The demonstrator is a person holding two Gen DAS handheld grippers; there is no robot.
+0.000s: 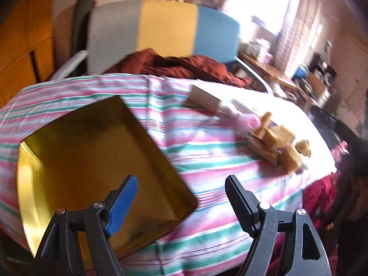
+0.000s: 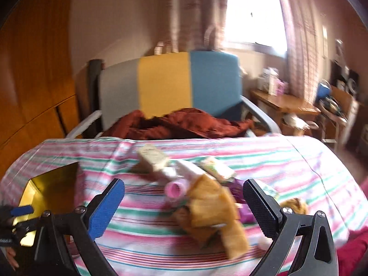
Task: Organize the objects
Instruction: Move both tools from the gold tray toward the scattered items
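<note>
Two sets of fingers stand wide apart and hold nothing: your left gripper (image 1: 181, 189) hangs over the near corner of the gold tray (image 1: 92, 161), and your right gripper (image 2: 184, 197) hangs over the heap of things still to be sorted.

The tray lies empty on the striped cloth (image 1: 207, 161) that covers the counter, under and beyond your blue left-hand finger (image 1: 123, 203) in the left wrist view. The heap sits well off to the side of the black finger there. In the right wrist view it lies between and just beyond your fingers: tan wafer packs (image 2: 214, 207) nearest, a pink tube (image 2: 176, 189) beyond them, then a cream carton (image 2: 154, 157) and a green-edged packet (image 2: 217, 168). A purple wrapper (image 2: 241, 207) shows beside the black finger. Both views are blurred, so labels cannot be read.

The risks, as I judge them:
- The things overlap, so closing on the wafer packs may catch the tube or the wrapper as well, and one may drop on the way to the tray.
- The wafer packs look soft and may crush under a hard squeeze.
- The cloth is loose; fingers dragged low could bunch it and shift the heap or the tray.
- Your left fingers sit close to the tray's rim and could tip it.
</note>
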